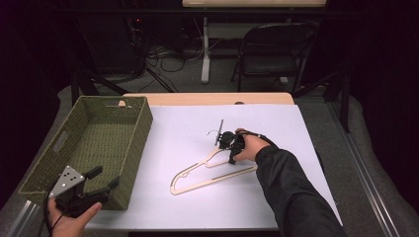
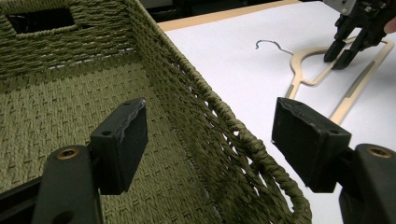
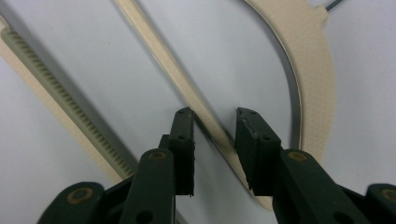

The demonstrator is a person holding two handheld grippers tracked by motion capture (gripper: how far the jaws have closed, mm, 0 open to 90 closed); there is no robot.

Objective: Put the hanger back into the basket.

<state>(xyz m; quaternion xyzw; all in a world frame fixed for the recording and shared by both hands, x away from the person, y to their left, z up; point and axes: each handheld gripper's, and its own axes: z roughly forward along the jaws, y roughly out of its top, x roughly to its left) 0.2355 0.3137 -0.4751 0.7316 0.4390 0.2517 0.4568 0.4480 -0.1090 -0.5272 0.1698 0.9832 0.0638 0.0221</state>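
The right tongs (image 3: 214, 140) stand partly open astride a thin bar of the cream hanger (image 1: 207, 174), clamping nothing yet; that bar runs lengthwise between the jaws, flat on the white desk (image 1: 276, 123). The left tongs (image 2: 210, 140) gape wide, empty, over the green basket's (image 1: 143, 128) near wall, well apart from the hanger.

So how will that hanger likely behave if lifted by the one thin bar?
The hanger looks thin and flat, so probably light and stiff. Held by one bar between the right gripper jaws, it may pivot and droop. Its smooth surface could slip.
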